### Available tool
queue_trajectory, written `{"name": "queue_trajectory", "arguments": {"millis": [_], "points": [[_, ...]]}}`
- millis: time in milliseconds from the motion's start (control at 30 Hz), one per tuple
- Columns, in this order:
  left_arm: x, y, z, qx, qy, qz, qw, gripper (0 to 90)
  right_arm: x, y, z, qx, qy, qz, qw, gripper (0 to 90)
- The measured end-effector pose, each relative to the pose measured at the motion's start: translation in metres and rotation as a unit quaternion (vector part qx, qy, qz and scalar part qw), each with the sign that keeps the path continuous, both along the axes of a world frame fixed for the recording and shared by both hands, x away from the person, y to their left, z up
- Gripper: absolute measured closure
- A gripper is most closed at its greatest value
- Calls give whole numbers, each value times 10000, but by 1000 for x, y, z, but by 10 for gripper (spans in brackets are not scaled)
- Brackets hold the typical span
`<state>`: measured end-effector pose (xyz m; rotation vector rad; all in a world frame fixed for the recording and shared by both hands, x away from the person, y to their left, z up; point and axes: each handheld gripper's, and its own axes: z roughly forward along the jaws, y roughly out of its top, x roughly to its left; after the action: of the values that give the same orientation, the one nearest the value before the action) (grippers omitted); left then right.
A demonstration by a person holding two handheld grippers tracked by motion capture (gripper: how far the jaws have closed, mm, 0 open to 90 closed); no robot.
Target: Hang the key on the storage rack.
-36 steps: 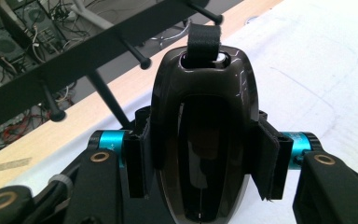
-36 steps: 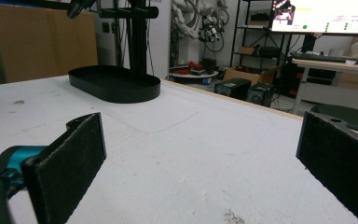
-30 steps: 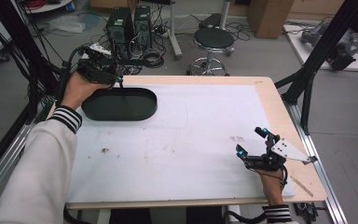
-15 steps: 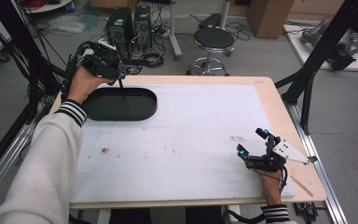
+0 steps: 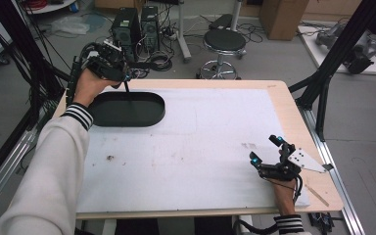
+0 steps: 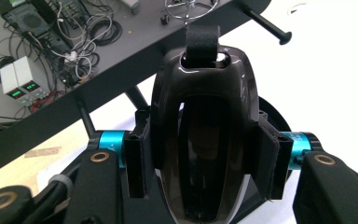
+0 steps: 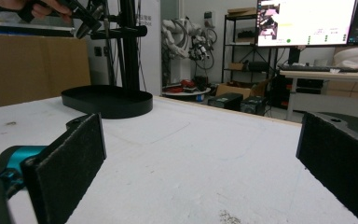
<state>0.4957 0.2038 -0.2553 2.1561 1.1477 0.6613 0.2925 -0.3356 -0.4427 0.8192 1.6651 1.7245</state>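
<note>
My left gripper (image 5: 119, 73) hangs over the far left corner of the table, shut on a glossy dark brown oval piece (image 6: 203, 107) with a black strap at its top. The pads (image 6: 135, 161) press on both of its sides. From it a thin black rod (image 5: 127, 90) runs down to a black oval base (image 5: 154, 115) on the white mat. That base (image 7: 107, 102) lies far off in the right gripper view, with the left hand (image 7: 42, 9) above it. My right gripper (image 5: 264, 149) rests at the near right, open with nothing between its jaws (image 7: 200, 158).
A white mat (image 5: 200, 147) covers most of the wooden table. A thin wooden stick (image 5: 317, 195) lies at the near right corner. Black frame struts (image 5: 323, 83) rise at the right edge. A stool (image 5: 224, 41) and computer towers (image 5: 137, 24) stand on the floor beyond.
My left hand with the dark piece has drifted slightly toward the far edge. The oval base and the right gripper have kept their places.
</note>
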Motion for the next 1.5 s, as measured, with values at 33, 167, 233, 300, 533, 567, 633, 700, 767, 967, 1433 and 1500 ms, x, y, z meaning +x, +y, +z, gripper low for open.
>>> {"name": "queue_trajectory", "arguments": {"millis": [33, 167, 233, 300, 533, 567, 633, 700, 767, 967, 1433, 1500], "points": [[1, 0, 0, 1, 8, -6, 10000, 487, 0, 0, 0, -18, 10, -1, 10000, 3], [3, -1, 3, -5, -8, -5, 10000, 487, 1, 2, -1, -45, 22, 24, 10000, 3], [4, -2, 4, 47, -3, 6, 10000, 487, 1, 3, -2, -84, 44, 42, 9999, 3], [6, -3, 3, 15, -5, 42, 10000, 487, 2, 3, -2, -97, 57, 60, 9999, 3], [11, -2, -1, 45, 25, 154, 9999, 487, 2, 4, -3, -83, 102, 78, 9999, 3], [11, -2, -1, 57, 35, 179, 9998, 487, 3, 4, -4, -77, 106, 83, 9999, 3], [12, -1, -2, 24, 37, 196, 9998, 487, 3, 4, -4, -115, 135, 64, 9998, 3], [13, -1, -2, 45, 42, 216, 9997, 487, 4, 4, -4, -124, 168, 67, 9998, 3], [14, 0, -2, 27, 49, 223, 9997, 487, 5, 5, -6, -144, 167, 62, 9997, 3], [17, 0, -5, -19, 31, 297, 9996, 487, 6, 6, -8, -167, 271, 74, 9995, 3], [15, -1, -4, 10, 122, 348, 9993, 487, 6, 6, -8, -198, 291, 80, 9993, 3], [14, -2, -4, 24, 127, 332, 9994, 487, 6, 6, -9, -198, 286, 81, 9994, 3]]}}
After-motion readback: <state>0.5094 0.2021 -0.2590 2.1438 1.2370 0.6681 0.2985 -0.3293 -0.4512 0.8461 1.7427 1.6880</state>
